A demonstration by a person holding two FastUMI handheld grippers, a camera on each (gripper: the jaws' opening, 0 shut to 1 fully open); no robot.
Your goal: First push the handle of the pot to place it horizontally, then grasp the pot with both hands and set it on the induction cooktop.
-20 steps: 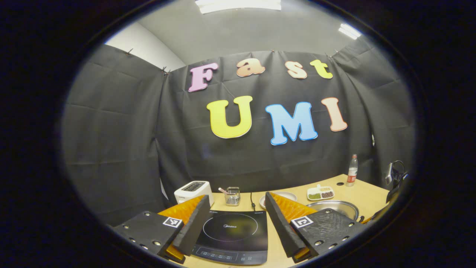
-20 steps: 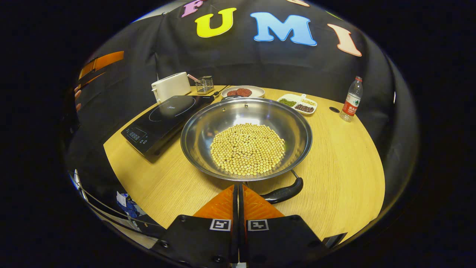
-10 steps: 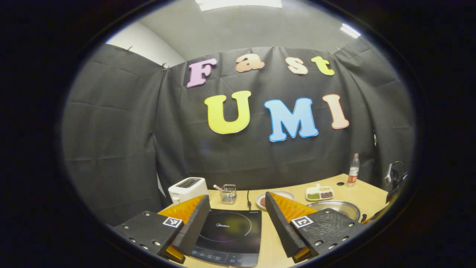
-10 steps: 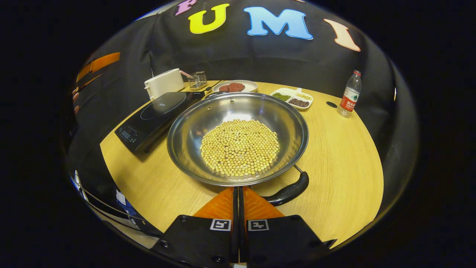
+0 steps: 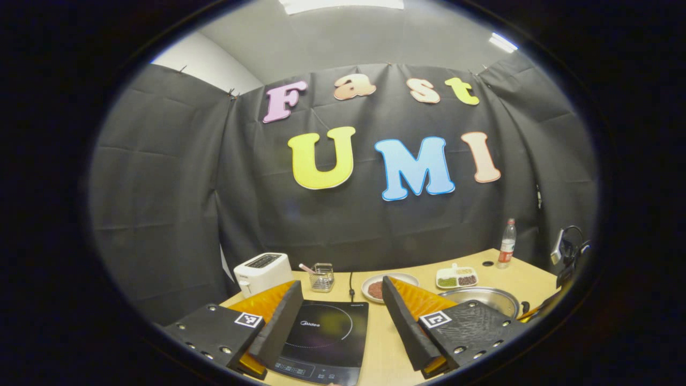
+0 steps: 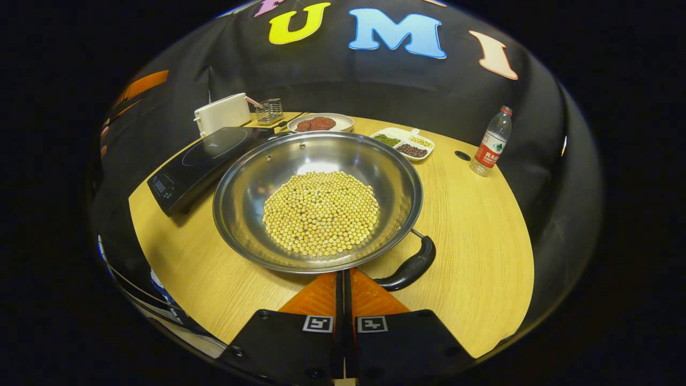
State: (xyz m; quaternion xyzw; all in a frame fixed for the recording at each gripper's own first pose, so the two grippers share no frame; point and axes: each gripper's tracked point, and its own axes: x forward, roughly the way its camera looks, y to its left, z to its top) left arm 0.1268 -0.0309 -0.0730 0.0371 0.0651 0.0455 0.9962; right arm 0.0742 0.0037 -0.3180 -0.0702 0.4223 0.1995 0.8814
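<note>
Right tongs [image 6: 343, 279] pressed together, empty, tips at near rim of bean-filled pot [image 6: 316, 201], black handle [image 6: 408, 266] angling off rightward. Left tongs [image 5: 338, 300] spread wide above induction cooktop [image 5: 321, 338], bare desk [image 6: 482, 236] open beyond handle.

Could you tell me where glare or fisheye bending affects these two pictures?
Right gripper view: pot wall carries bright reflections above the beans, and the table edge bows into a curve. Left gripper view: ceiling lights blow out; the cooktop glass shows a faint sheen.
</note>
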